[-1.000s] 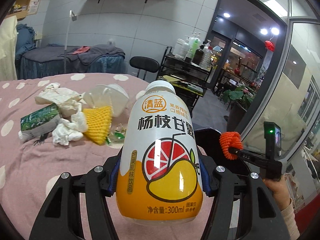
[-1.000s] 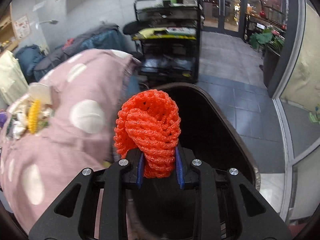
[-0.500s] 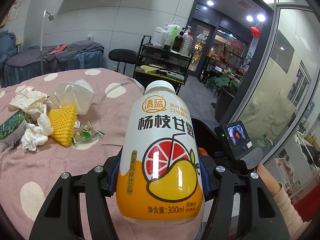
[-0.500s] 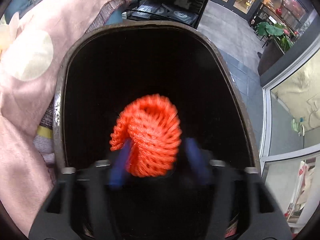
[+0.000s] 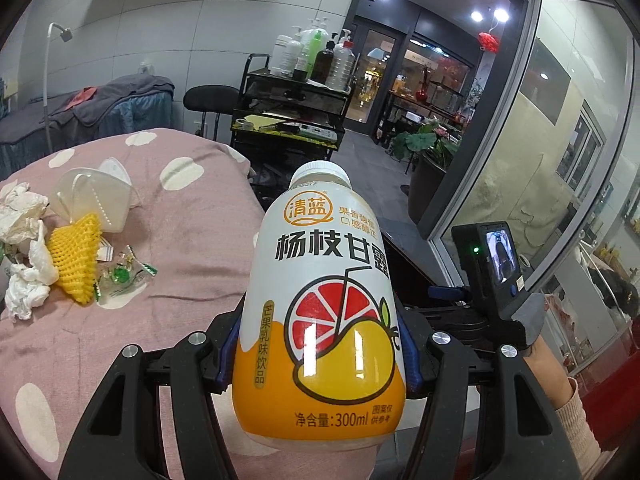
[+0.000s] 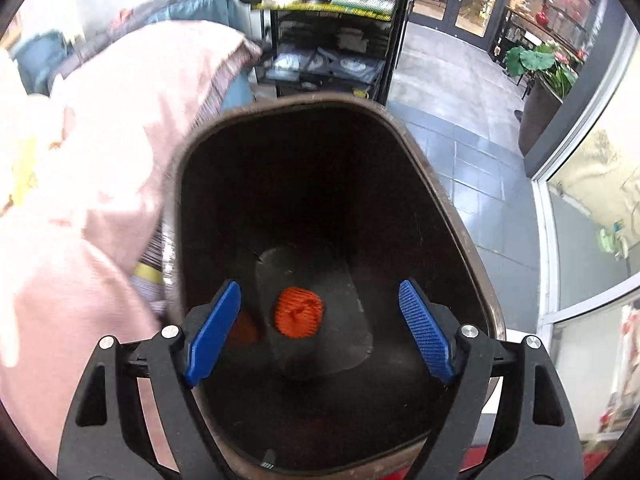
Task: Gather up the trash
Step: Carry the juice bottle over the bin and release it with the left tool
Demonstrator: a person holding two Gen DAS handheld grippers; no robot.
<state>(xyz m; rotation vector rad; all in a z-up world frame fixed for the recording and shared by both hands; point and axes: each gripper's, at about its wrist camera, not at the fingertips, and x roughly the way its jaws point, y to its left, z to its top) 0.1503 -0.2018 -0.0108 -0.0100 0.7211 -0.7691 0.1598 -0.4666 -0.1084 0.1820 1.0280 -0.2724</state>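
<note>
Right wrist view looks straight down into the dark bin (image 6: 432, 168), where the orange foam net (image 6: 298, 312) lies on the bottom; the right gripper (image 6: 320, 330) hangs above it with its blue fingers (image 6: 212, 332) spread wide and nothing between them. The left gripper (image 5: 318, 354) has its fingers clamped on an upright drink bottle (image 5: 320, 312). On the pink spotted bed (image 5: 192, 240) sit a yellow foam net (image 5: 78, 262), crumpled tissues (image 5: 24, 248) and candy wrappers (image 5: 122, 276).

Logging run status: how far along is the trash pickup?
Done: orange foam net lies at the bottom of the bin; right gripper is open above it. In hand: left gripper clamps the drink bottle. Left on the bedspread: yellow net, tissues, candy wrappers, clear plastic piece.
</note>
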